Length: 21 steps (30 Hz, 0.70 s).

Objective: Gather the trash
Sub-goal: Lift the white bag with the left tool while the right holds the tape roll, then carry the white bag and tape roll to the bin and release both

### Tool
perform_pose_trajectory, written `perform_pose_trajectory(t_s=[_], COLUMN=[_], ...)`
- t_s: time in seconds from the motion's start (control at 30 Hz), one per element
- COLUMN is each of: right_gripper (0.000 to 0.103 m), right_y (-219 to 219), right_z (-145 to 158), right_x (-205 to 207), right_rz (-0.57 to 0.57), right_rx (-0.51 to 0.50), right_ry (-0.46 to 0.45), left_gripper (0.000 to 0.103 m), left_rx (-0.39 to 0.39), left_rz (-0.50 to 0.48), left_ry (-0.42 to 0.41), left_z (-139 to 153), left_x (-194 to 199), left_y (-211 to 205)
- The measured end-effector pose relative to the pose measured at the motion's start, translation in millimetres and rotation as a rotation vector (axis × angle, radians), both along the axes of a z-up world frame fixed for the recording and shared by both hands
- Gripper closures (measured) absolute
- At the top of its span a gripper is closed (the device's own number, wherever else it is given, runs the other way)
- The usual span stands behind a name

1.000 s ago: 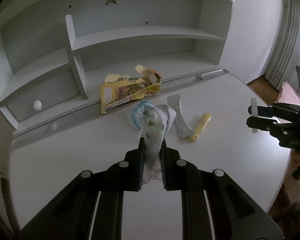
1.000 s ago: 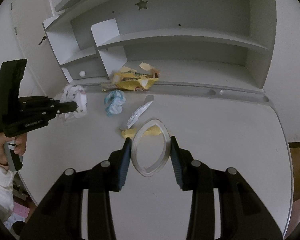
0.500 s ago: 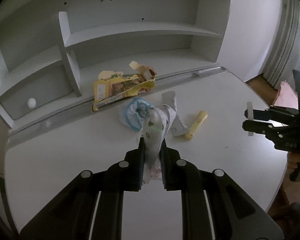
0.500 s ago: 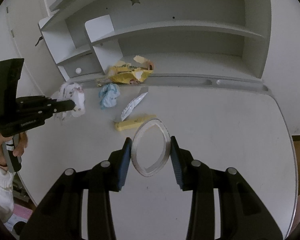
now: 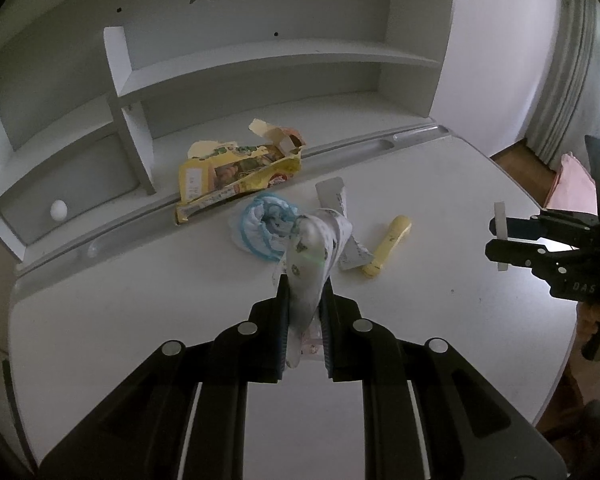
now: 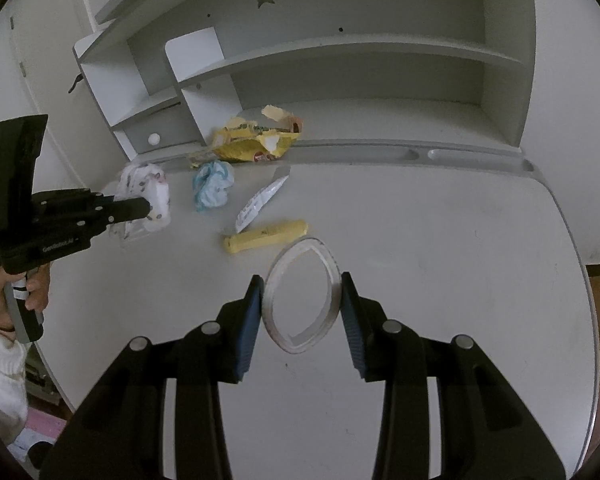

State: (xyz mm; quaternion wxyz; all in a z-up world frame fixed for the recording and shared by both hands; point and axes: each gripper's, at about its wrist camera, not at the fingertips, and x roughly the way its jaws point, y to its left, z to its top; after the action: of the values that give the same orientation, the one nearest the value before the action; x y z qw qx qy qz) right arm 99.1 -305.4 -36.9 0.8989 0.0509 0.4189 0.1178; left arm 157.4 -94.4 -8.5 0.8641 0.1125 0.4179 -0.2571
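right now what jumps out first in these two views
The squashed ring pinched in the right hand-held gripper above the desk, and the crumpled wrapper clamped in the left hand-held gripper. Behind them, a torn yellow bag lies against the shelf.

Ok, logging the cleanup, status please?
Left gripper shut on patterned wrapper. Right gripper shut on squashed ring. Yellow bag, blue wad, yellow tube on desk. Nothing blocking.

"GenRobot.AI" on left hand-held gripper point(image 6: 138, 209), "DAS" on right hand-held gripper point(image 5: 500, 236)
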Motion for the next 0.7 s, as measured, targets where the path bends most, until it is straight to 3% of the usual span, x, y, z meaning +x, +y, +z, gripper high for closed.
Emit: perform_pose_trajectory(t_s=[0.13, 0.23, 0.3, 0.5, 0.7], right_gripper=[0.065, 0.065, 0.065, 0.065, 0.065], right_y=[-7.1, -22.6, -46.2, -142.1, -233.8], right_z=[-1.2, 13.3, 30.4, 66.3, 51.7], right_x=[-4.3, -23.8, -49.7, -162.7, -286.3], right_rz=[-0.010, -0.037, -0.066, -0.279, -0.519], right_rx=[0.010, 0.048, 0.104, 0.118, 0.065], right_ry=[-0.001, -0.048, -0.096, -0.189, -0.168], left_gripper=[0.090, 0.090, 0.090, 0.090, 0.090], left_rx=[-0.002, -0.056, -0.080, -0.106, -0.029], left_rz=[-0.004, -0.053, -0.145, -0.464, -0.772], left_ry=[-0.003, -0.003, -0.023, -0.045, 0.008], left_z=[3.4, 15.5, 28.0, 46.0, 19.3], left_x=[-6.3, -21.0, -45.3, -130.0, -230.4], left_y=[-10.3, -30.6, -64.9, -189.1, -321.2])
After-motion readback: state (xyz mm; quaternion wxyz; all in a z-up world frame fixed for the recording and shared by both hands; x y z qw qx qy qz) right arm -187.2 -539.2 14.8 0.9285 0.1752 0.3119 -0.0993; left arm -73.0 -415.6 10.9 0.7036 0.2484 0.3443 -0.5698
